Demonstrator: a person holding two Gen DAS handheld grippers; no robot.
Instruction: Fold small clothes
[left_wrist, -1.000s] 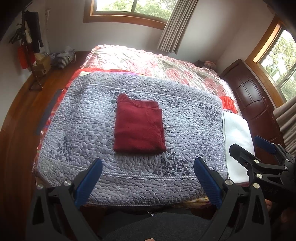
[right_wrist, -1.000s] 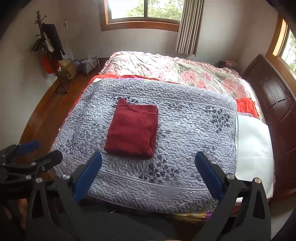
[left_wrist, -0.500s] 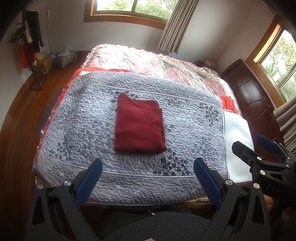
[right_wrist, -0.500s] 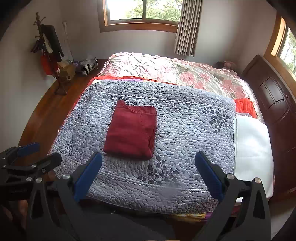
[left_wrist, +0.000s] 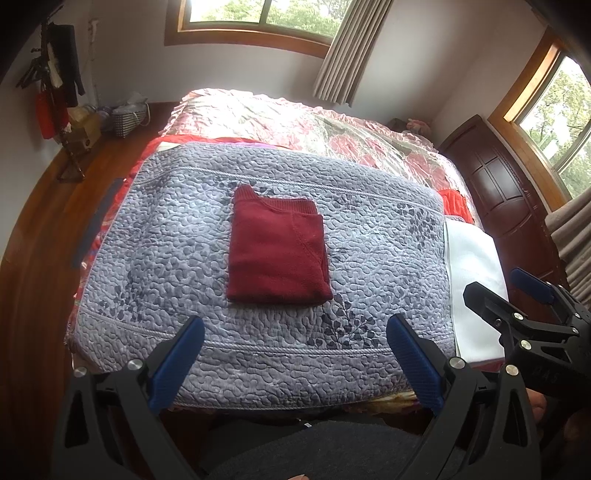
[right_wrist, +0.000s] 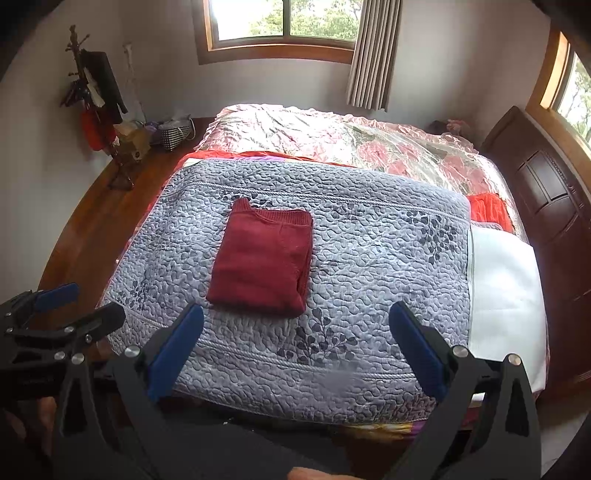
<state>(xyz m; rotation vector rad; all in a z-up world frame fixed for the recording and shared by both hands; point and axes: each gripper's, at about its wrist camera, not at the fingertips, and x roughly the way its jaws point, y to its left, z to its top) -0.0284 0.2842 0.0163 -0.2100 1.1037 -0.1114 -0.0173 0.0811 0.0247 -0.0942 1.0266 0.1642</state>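
A dark red knitted sweater (left_wrist: 276, 251) (right_wrist: 263, 260) lies folded into a neat rectangle in the middle of the grey quilted bedspread (left_wrist: 166, 240) (right_wrist: 388, 258). My left gripper (left_wrist: 295, 328) is open and empty, held back above the bed's near edge, well short of the sweater. It shows again at the lower left of the right wrist view, left gripper (right_wrist: 79, 304). My right gripper (right_wrist: 295, 317) is also open with nothing between its blue pads. From the left wrist view it appears at the right edge, right gripper (left_wrist: 498, 288).
A white folded cloth (left_wrist: 474, 280) (right_wrist: 506, 295) lies at the bedspread's right side, with an orange-red fabric (right_wrist: 489, 210) behind it. A floral quilt (right_wrist: 351, 144) covers the far half. A dark wooden headboard (right_wrist: 554, 206) stands right, a coat stand (right_wrist: 92, 96) and baskets left.
Both grippers have drawn slightly back and up from the bed; the sweater has not moved and both stay open.
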